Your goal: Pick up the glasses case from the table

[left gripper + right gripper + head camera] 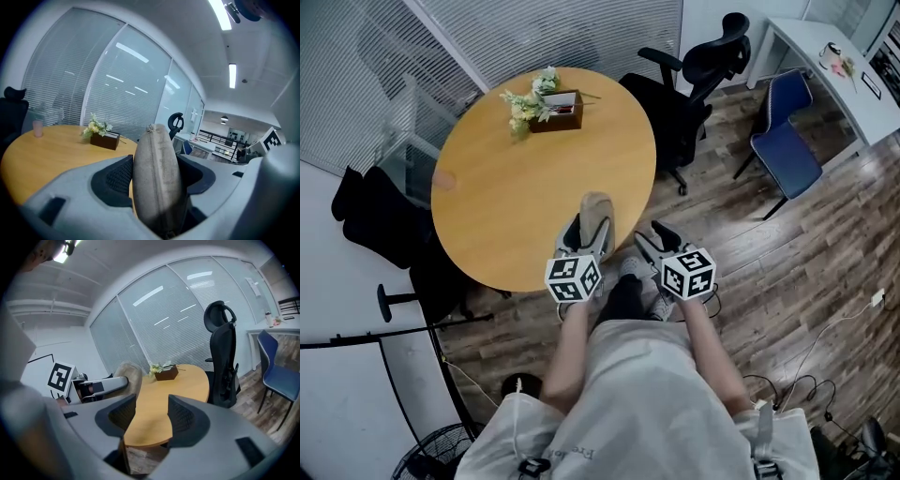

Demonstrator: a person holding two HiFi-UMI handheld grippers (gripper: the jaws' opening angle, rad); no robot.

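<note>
A grey-beige fabric glasses case [596, 217] stands on edge between the jaws of my left gripper [589, 238], held above the near edge of the round wooden table [516, 178]. In the left gripper view the glasses case [157, 173] fills the gap between both jaw pads, zipper seam facing the camera. My right gripper [661, 242] hangs just right of it, beyond the table's edge, open and empty. From the right gripper view, the glasses case [127, 374] and left gripper [96, 385] show at the left, and the right gripper [151, 416] holds nothing.
A dark wooden box with pale flowers [546, 105] sits at the table's far side. A pink cup [37, 127] stands at the table's left. A black office chair [689, 80] stands right of the table, a blue chair [783, 141] and white desk [834, 56] farther right.
</note>
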